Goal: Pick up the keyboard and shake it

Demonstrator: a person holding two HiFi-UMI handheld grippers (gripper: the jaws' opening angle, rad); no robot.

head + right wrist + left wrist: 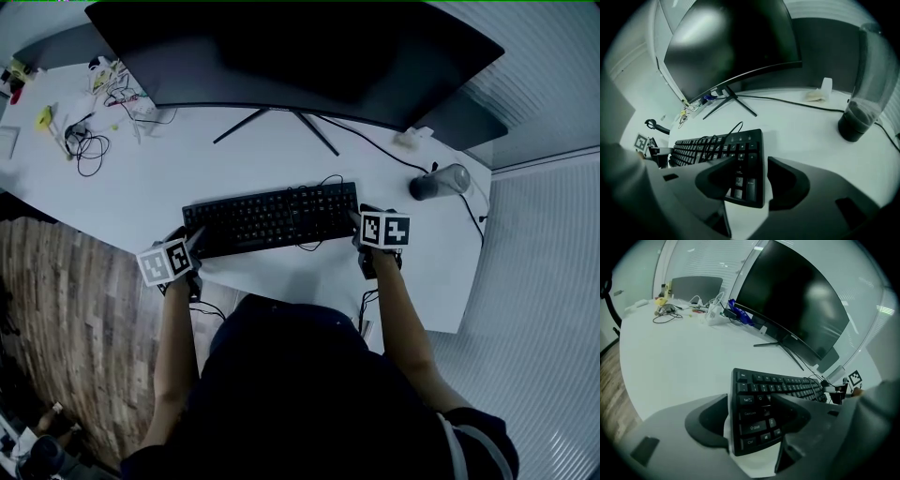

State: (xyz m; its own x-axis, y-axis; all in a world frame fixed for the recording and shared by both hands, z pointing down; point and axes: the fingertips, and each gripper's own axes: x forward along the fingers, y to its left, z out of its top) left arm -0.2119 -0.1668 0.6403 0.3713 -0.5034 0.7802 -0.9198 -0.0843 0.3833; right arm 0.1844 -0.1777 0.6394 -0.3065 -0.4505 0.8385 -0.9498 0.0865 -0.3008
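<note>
**A:** Where's the keyboard (272, 217) lying relative to the hands?

**B:** It's flat on the white counter (187, 169), just on the near side of the monitor (281, 47), with its long axis running left to right. There's one tool at each short end. The left tool (752, 420) is at the left end by the Ctrl and Shift keys, and the right tool (752, 180) is at the right end by the number pad. Neither hand is nearer, since each has its own end.

**A:** Are they gripping it yet?

**B:** I'd say not. Both tools have their jaws apart and straddle an end. One jaw reaches in over the keys and the other sits just past the edge, with a sliver of counter showing between that jaw and the keyboard. Neither tool has hold of anything.

**A:** So what does the lift depend on?

**B:** My guess is closing both at the same time, so the long body comes up level and doesn't pivot on one end.

**A:** How does the keyboard look?

**B:** It's black, full-size and slim, with pale lettering. A thin dark cable (717, 138) loops loosely across the keys towards the right, and it could snag or swing when the keyboard is shaken.
</note>
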